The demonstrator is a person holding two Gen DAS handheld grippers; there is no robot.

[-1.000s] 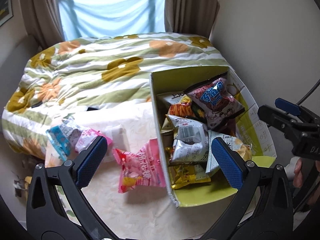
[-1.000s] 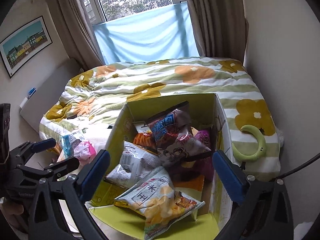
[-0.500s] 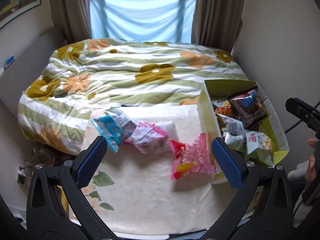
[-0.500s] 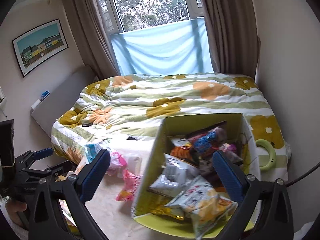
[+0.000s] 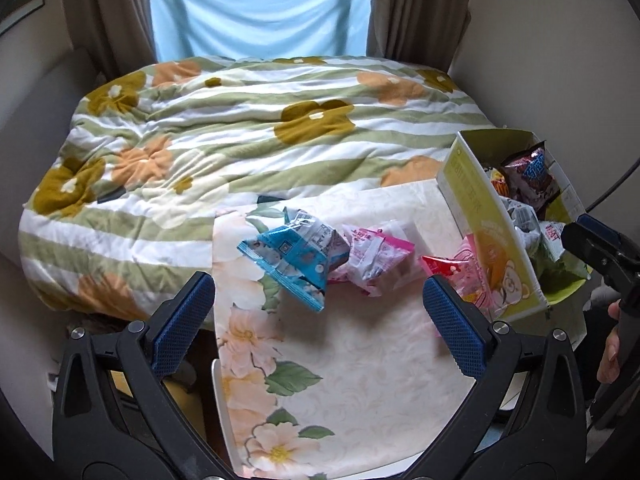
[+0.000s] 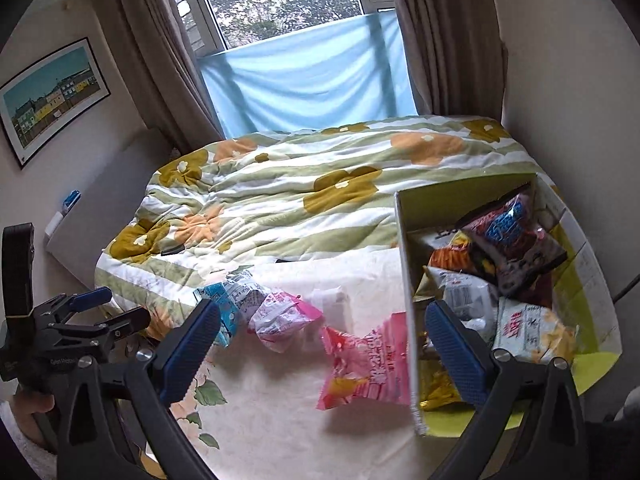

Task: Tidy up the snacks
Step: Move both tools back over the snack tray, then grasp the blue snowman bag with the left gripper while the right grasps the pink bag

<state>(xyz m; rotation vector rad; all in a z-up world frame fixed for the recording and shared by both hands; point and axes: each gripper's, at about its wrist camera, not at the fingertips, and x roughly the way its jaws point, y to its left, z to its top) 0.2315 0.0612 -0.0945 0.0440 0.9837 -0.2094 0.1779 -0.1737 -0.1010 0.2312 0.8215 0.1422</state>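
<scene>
**Both tongs released, three snack packs loose on table, box part-filled**

Left gripper (image 5: pixel 318 312): jaws spread wide, nothing between the blue pads (image 5: pixel 184 316). It sits low centre in the left wrist view, above the floral tablecloth (image 5: pixel 360 380). Also seen at lower left of the right wrist view (image 6: pixel 108 310), jaws apart there too.

Right gripper (image 6: pixel 322 348): jaws spread wide, empty. Its left pad overlaps the blue pack in frame and its right pad overlaps the box contents, with no visible contact. In the left wrist view only its tip shows at the right edge (image 5: pixel 600 244), with a hand (image 5: pixel 610 356) below it.

Snacks outside the box, in a row across mid-frame:
- blue snack pack (image 5: pixel 294 254), leftmost, near the table's far-left edge
- pink-and-white pack (image 5: pixel 376 260), touching the blue one on its right
- pink-red pack (image 6: pixel 366 364), rightmost, leaning against the box's outer left wall

Cardboard box (image 5: pixel 490 240) (yellow-green, bear print on the side): right side of both frames, at the table's right end, top open. Inside: dark purple bag (image 6: pixel 516 240) on top at the far end, white-grey bag (image 6: pixel 464 300) mid, white bag with chips print (image 6: pixel 532 332) nearest the camera, orange bag (image 6: pixel 446 258) partly buried.

Background: bed with green-striped flower duvet (image 5: pixel 240 128) fills upper half, directly behind the table.
</scene>
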